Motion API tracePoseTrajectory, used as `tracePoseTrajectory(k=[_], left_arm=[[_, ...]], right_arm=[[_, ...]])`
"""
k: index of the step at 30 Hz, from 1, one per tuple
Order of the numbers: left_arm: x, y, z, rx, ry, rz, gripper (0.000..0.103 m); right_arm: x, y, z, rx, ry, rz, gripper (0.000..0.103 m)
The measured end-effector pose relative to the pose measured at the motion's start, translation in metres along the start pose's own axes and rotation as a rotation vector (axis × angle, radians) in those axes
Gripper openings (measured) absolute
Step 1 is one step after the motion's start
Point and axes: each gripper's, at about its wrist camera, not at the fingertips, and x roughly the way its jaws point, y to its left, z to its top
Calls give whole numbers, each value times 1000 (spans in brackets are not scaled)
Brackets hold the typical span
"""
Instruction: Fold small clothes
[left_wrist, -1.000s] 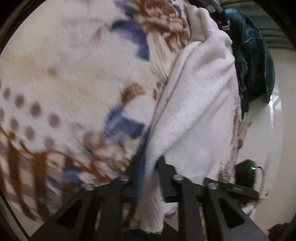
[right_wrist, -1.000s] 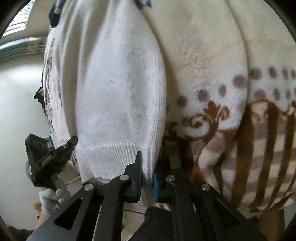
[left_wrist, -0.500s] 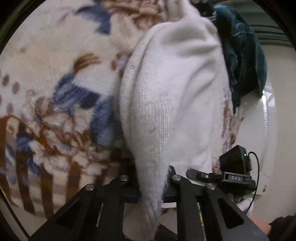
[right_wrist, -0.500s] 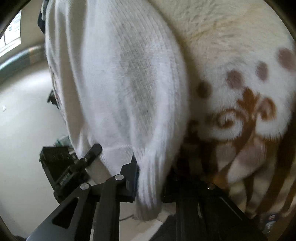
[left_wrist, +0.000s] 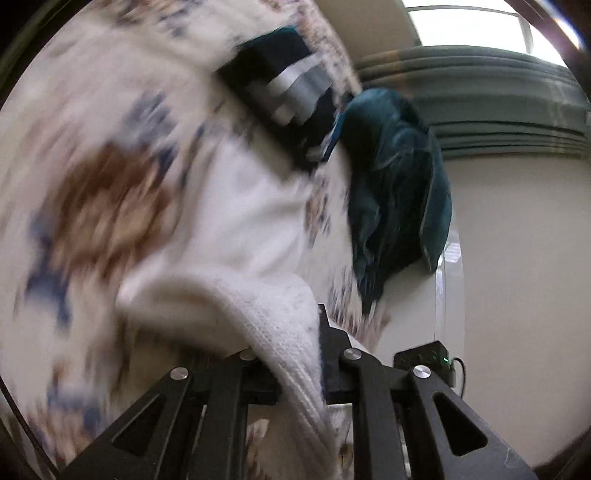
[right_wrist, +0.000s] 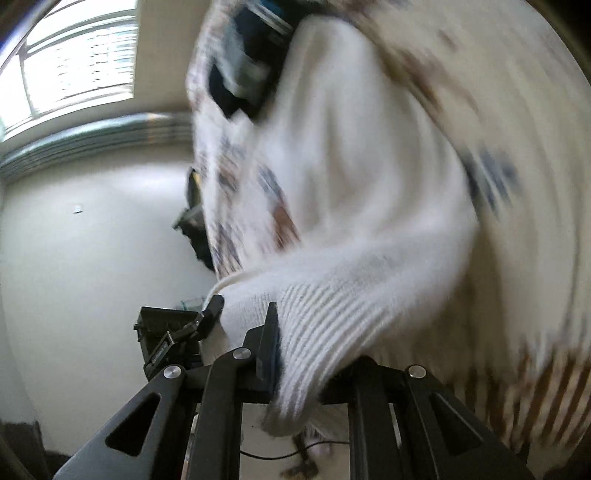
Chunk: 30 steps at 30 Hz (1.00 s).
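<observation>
Gripping the white knit sweater (left_wrist: 258, 236) at both ends.
Its ribbed hem is pinched by the left hand-held gripper (left_wrist: 295, 354) and right hand-held gripper (right_wrist: 306, 354) above the patterned blanket (left_wrist: 92, 192).

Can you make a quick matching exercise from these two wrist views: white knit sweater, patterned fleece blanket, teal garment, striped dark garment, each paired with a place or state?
Things:
1. white knit sweater
2. patterned fleece blanket with brown and blue flowers
3. crumpled teal garment
4. dark garment with grey stripes

Places or states:
A. hangs over the blanket's right edge in the left wrist view
B. lies folded at the far end, beyond the sweater
C. spread underneath everything
D. pinched at its ribbed edge by the left gripper and the right gripper

Pairs: 1-D, 2-C, 3-A, 4-B
</observation>
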Motion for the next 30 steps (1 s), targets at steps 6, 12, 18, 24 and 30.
tracePoseTrajectory(k=[6,12,18,24,30], left_arm=[[81,-4,123,39,21,45,16],[93,16,180,-49,-45,-11,64],[81,11,181,59,-36,112,64],[141,15,165,309,125,366,64],[192,16,151,437,175,468,6]], right_arm=[[34,54,152,-93,-157,-68,15],[75,47,273,27,-148,-160,27],[45,52,286,61,-254,-29,72],[24,39,265,-19,-269,-313,72],[62,-2,264,-57,-157,-402,31]])
